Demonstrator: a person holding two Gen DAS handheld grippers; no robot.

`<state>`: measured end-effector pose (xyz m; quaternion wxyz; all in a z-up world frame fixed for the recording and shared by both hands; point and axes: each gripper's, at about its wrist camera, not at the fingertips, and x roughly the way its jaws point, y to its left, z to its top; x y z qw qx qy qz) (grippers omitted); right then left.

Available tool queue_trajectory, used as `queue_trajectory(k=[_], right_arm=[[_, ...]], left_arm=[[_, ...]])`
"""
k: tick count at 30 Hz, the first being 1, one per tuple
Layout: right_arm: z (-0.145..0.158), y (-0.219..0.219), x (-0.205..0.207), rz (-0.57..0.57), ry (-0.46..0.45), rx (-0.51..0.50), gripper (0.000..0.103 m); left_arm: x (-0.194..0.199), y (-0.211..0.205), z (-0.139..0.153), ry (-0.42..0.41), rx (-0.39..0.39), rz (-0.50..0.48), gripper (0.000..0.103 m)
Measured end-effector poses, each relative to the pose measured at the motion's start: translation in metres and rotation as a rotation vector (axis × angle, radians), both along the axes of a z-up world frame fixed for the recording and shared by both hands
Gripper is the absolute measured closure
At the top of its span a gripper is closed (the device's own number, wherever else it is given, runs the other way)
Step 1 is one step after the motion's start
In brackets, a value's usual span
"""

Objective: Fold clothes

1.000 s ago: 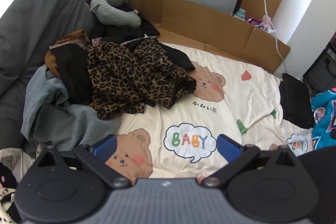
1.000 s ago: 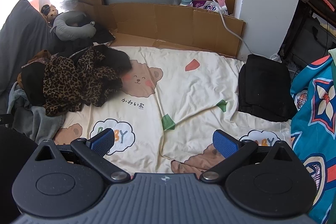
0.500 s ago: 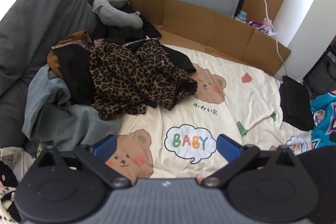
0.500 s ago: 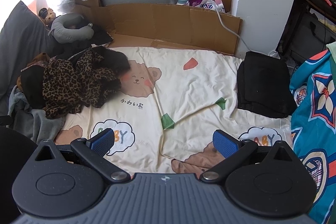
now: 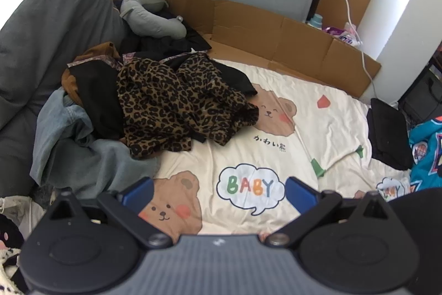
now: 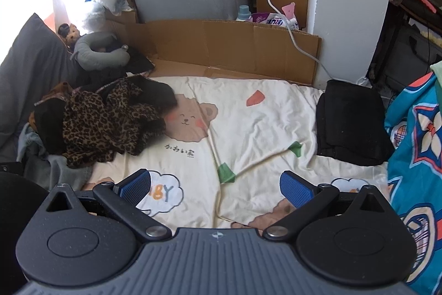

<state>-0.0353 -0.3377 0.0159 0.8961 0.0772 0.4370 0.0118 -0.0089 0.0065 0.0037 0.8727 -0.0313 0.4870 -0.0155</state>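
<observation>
Hovering over leopard-print garment (image 5: 176, 101): empty hand-held grippers

Cream blanket (image 5: 317, 134): brown cartoon bears with pink cheeks, white cloud bubbles with multicolour "BABY" letters, green and red flag shapes, small black script.
Leopard-print garment (image 5: 176, 104): tan-brown ground, black spots.
Black garment (image 5: 96, 98) under it; rust-brown cloth (image 5: 96, 53) at heap's far edge.
Denim jeans (image 5: 77, 151): faded grey-blue.
Folded garment (image 6: 350, 123): plain black.
Teal fabric (image 6: 414, 145): orange, white, dark-blue flower motifs.
Neck pillow (image 5: 152, 18): grey.
Large cushion (image 5: 47, 35): dark grey.
Cardboard (image 6: 234, 46): plain brown.
Finger pads (image 6: 295, 188): blue, textured.
</observation>
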Motion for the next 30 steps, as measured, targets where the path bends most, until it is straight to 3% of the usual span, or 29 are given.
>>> queue_trajectory(k=[30], right_arm=[[-0.004, 0.009, -0.001, 0.006, 0.007, -0.044, 0.001]], left_arm=[[0.002, 0.0, -0.001, 0.007, 0.006, 0.007, 0.001]])
